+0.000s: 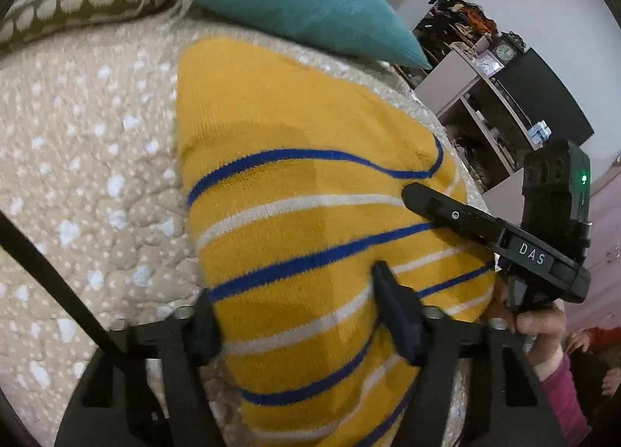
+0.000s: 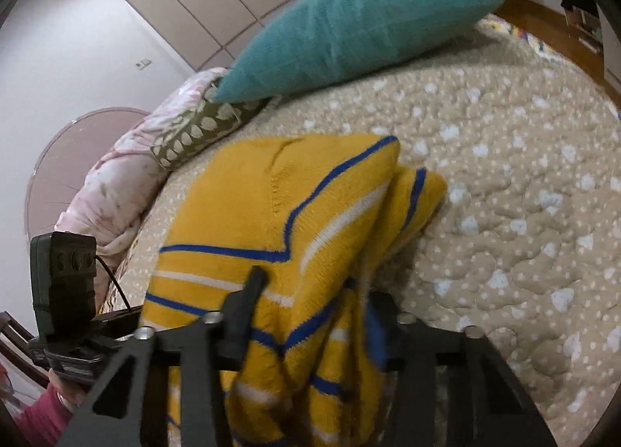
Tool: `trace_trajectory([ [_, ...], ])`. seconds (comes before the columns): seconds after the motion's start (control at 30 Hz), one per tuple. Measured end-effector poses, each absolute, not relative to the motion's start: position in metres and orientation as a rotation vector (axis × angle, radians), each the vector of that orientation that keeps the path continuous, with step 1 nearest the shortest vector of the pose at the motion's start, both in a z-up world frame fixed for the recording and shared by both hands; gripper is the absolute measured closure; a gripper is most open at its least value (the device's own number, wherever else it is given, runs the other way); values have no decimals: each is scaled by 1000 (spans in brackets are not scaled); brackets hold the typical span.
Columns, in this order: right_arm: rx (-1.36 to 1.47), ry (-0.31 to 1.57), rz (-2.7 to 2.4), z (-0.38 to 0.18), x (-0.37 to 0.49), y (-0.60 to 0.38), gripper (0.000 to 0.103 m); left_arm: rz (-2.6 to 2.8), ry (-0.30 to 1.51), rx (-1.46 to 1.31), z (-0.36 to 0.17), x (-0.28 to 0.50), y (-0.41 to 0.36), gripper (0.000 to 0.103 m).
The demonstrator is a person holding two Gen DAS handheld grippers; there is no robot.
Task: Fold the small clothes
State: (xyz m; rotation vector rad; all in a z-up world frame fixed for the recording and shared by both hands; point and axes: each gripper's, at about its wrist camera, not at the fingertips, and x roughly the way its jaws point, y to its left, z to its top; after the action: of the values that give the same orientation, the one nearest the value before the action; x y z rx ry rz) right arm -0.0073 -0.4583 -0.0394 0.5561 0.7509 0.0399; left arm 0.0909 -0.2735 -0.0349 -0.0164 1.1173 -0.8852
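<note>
A yellow knitted sweater [image 1: 302, 183] with blue and white stripes lies partly folded on the beige quilted bedspread [image 1: 85, 159]. In the left wrist view my left gripper [image 1: 297, 315] straddles its near end, and the knit fills the gap between both fingers. My right gripper's upper finger [image 1: 446, 210] rests on the sweater's right edge; its other finger is hidden. In the right wrist view the sweater [image 2: 279, 190] is bunched and lifted into a fold between the fingers of my right gripper [image 2: 310, 287], whose right finger is partly covered by cloth.
A teal cushion [image 2: 349, 23] and an olive dotted pillow [image 2: 194, 128] lie at the head of the bed, and a pink floral duvet [image 2: 112, 190] is heaped beside them. Shelves [image 1: 489, 97] stand past the bed's right side. A hand in a pink sleeve [image 1: 559, 381] holds the right tool.
</note>
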Motion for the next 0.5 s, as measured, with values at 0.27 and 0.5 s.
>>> trace_trajectory([
  [0.27,548,737,112,3,-24,-417,64,-887,1089,-19,4,69,-225,58],
  [0.5,514,815,221,3,-43,-343,59,-803,1137,19,-3,25,-151,47],
])
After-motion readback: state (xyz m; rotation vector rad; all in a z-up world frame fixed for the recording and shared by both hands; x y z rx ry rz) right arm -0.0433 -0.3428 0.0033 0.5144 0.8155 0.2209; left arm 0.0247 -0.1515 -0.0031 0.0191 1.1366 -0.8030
